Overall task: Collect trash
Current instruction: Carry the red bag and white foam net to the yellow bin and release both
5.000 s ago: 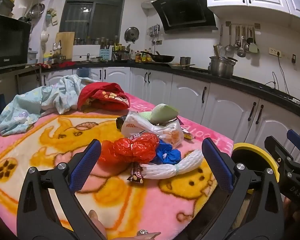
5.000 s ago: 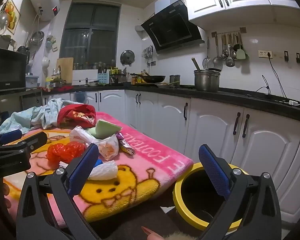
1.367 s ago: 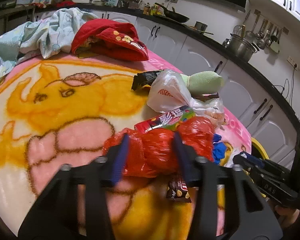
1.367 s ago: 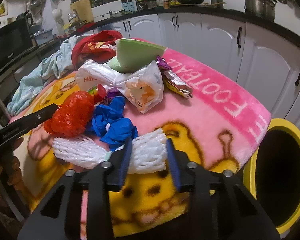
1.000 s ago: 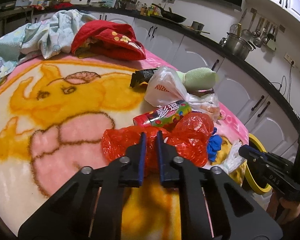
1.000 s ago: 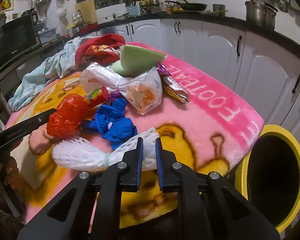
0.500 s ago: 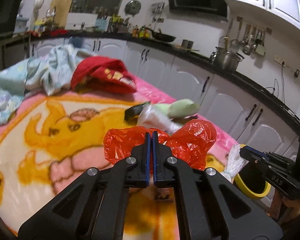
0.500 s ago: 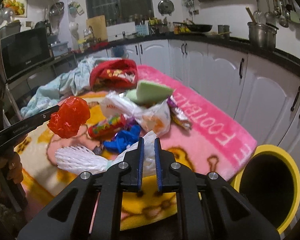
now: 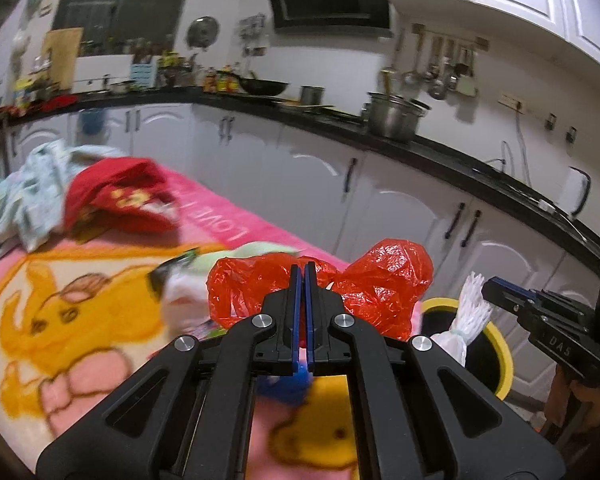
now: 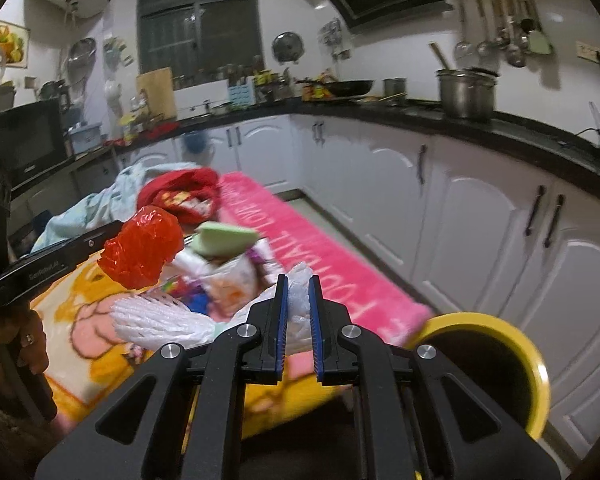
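Note:
My left gripper is shut on a crumpled red plastic bag and holds it in the air above the table; the bag also shows in the right wrist view. My right gripper is shut on a white foam net sleeve, lifted off the table; in the left wrist view the sleeve hangs over the yellow-rimmed trash bin. The bin stands on the floor by the table's right end. More trash lies on the table: a white plastic bag, a green sponge and blue plastic.
The table carries a pink and yellow cartoon blanket. A red cloth and a pale blue cloth lie at its far end. White cabinets and a black counter run behind and to the right.
Both grippers closed on their items and lifted them off the table. They have swung right, toward the bin; the foam sleeve now hangs over it.

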Tool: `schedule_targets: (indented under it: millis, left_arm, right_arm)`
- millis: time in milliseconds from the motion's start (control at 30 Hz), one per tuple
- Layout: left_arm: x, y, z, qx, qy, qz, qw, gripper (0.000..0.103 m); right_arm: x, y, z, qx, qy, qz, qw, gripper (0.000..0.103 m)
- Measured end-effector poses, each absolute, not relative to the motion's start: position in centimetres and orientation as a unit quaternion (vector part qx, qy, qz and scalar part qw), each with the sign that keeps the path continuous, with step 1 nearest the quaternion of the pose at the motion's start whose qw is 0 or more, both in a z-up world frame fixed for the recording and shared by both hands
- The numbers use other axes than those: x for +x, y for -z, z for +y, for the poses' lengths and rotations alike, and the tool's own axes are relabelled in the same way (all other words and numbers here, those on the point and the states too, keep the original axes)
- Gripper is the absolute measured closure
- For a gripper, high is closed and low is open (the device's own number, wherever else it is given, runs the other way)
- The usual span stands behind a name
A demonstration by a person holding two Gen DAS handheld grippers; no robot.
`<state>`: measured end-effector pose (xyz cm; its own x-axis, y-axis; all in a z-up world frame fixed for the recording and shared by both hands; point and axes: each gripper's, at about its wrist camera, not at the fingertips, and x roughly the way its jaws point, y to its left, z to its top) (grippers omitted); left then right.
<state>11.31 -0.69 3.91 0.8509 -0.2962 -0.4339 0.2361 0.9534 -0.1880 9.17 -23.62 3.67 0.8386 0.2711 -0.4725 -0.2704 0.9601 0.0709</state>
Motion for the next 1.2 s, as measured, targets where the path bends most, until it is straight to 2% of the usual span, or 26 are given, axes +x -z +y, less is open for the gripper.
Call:
schedule_targets:
  millis: [600, 833, 1200]
  left_arm:
    - [15.7, -4.1, -16.9, -0.009, 0.277, 0.247, 0.929, 0.103]
    - [16.9, -2.3, -22.2, 0.016, 0.307, 0.269, 0.913, 0.103]
    - [18.8, 2.1, -25.8, 0.04, 0.316, 0.318, 0.893, 0.103]
  right_arm:
    - [7.2, -3.0, -38.7, 0.026, 0.01, 0.24, 0.97, 0.093]
    - [7.2, -0.8, -41.9, 0.021, 0.038, 0.262, 0.964, 0.093]
    - [8.4, 3.0, -42.9, -0.001, 0.054, 0.299, 0.953, 0.093]
